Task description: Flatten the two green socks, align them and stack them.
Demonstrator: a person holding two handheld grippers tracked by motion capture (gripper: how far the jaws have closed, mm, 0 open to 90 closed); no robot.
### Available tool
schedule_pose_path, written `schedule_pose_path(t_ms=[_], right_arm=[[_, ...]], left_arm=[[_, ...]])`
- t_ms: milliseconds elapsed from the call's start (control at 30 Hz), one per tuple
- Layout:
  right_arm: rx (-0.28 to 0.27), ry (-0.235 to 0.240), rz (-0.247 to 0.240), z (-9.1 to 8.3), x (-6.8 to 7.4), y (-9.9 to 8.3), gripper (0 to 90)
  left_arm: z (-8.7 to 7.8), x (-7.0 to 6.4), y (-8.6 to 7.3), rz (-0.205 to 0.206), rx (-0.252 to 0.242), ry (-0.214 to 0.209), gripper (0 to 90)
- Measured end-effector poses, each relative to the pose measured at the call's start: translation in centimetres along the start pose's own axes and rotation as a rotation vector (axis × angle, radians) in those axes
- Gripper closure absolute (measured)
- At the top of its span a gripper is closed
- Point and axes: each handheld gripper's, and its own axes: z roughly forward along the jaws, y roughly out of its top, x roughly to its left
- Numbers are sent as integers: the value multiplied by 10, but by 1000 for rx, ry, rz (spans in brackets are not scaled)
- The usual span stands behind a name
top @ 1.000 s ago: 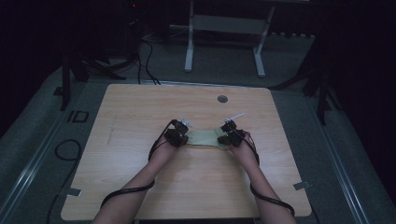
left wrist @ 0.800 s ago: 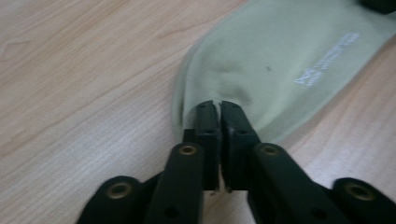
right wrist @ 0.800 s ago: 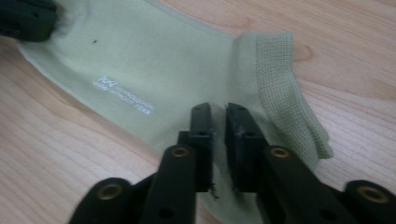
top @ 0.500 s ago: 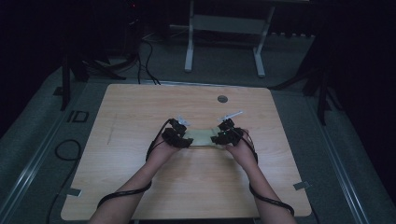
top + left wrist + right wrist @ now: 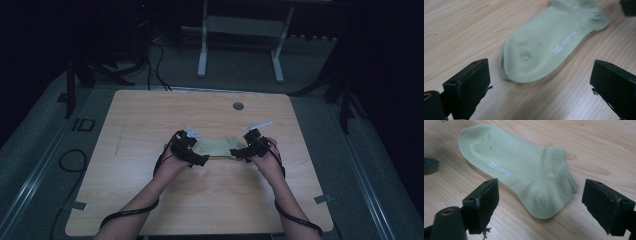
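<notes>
Between the two grippers, near the middle of the table (image 5: 150, 115), lies a pale green sock (image 5: 216, 147), flat on the wood. The left gripper (image 5: 192, 152) sits at the toe end, jaws spread wide with nothing between them; the right gripper (image 5: 246, 148) sits at the heel and cuff end, just as wide and just as empty.

From the left gripper view the sock (image 5: 549, 42) looks soft and limp, with a small dimple near the toe and a white logo (image 5: 564, 45) on the sole. It should weigh next to nothing and will sag wherever it is lifted, so a pinch at one spot only drags the rest along.

From the right gripper view, the ribbed cuff (image 5: 560, 168) looks the thickest, firmest place to nip, likely the best hold on that side. The toe edge offers the same for the left.

Nothing blocks either approach. A small round grey disc (image 5: 238, 106) sits well apart, farther up the table.
</notes>
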Motion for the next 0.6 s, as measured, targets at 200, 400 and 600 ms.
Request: schedule_pose_path(t_ms=[200, 400, 600], right_arm=[[2, -47, -18, -6, -9, -13, 139], [-26, -56, -34, -16, -20, -29, 130], [-39, -82, -34, -26, -28, -44, 125]], left_arm=[[-10, 6, -12, -25, -29, 22, 27], [-24, 14, -29, -62, -52, 36, 23], [-36, 20, -48, -74, -48, 46, 23]])
